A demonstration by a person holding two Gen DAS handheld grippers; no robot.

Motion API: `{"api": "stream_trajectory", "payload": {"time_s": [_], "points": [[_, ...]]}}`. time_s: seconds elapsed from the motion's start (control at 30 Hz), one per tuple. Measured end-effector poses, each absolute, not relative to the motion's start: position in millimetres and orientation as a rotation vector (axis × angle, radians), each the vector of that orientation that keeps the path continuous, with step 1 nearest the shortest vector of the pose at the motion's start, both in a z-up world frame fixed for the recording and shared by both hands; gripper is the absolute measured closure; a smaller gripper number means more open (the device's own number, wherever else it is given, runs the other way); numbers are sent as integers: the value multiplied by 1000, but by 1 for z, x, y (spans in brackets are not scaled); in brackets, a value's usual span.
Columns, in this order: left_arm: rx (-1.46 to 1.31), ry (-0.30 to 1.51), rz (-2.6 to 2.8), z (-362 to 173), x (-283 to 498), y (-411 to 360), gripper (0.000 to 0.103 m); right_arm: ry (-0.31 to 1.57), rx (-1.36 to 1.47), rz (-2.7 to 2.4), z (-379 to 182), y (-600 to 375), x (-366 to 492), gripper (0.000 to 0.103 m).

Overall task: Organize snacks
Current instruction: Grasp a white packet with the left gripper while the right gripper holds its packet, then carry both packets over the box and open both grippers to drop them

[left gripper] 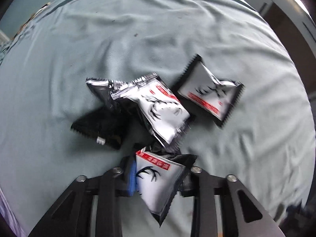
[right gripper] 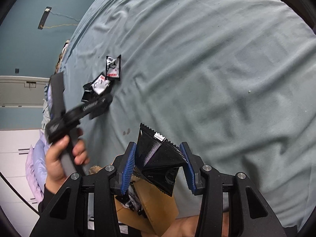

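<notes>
The left gripper (left gripper: pixel 158 179) clamps a white packet (left gripper: pixel 158 183), hiding its right pad. The right gripper (right gripper: pixel 160 165) pinches a black packet (right gripper: pixel 158 158) above a half-hidden box (right gripper: pixel 158 207). Blurred packets (left gripper: pixel 154 106) lie on the sheet (left gripper: pixel 138 29).

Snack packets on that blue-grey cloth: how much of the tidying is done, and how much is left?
Done: a few packets already seem to lie in the cardboard box below the right claw. In hand: the right claw grips a black packet above that box, and the left claw grips a white packet with an antler print. Left: three packets on the cloth, two white and one black.
</notes>
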State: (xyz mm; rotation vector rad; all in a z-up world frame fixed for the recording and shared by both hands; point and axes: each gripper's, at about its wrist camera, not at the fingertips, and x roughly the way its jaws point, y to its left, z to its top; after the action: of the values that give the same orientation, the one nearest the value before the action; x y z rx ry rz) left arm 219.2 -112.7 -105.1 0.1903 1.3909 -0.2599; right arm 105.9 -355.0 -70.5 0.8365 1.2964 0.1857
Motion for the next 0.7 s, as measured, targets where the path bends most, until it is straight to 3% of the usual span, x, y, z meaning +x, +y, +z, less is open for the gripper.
{"api": "stream_trajectory", "payload": {"time_s": [0.27, 0.47, 0.6, 0.63, 0.7], "points": [[34, 1299, -367, -34, 157, -67, 75, 1281, 883, 87, -71, -368, 91, 60], [36, 1108, -587, 50, 76, -41, 75, 1272, 899, 31, -66, -374, 75, 60], [80, 1029, -701, 56, 28, -38, 74, 1281, 870, 27, -62, -367, 73, 60], [87, 1017, -715, 54, 19, -35, 70, 1279, 864, 32, -60, -365, 72, 60], [99, 979, -725, 40, 1, -31, 46, 1259, 877, 66, -57, -362, 71, 60]]}}
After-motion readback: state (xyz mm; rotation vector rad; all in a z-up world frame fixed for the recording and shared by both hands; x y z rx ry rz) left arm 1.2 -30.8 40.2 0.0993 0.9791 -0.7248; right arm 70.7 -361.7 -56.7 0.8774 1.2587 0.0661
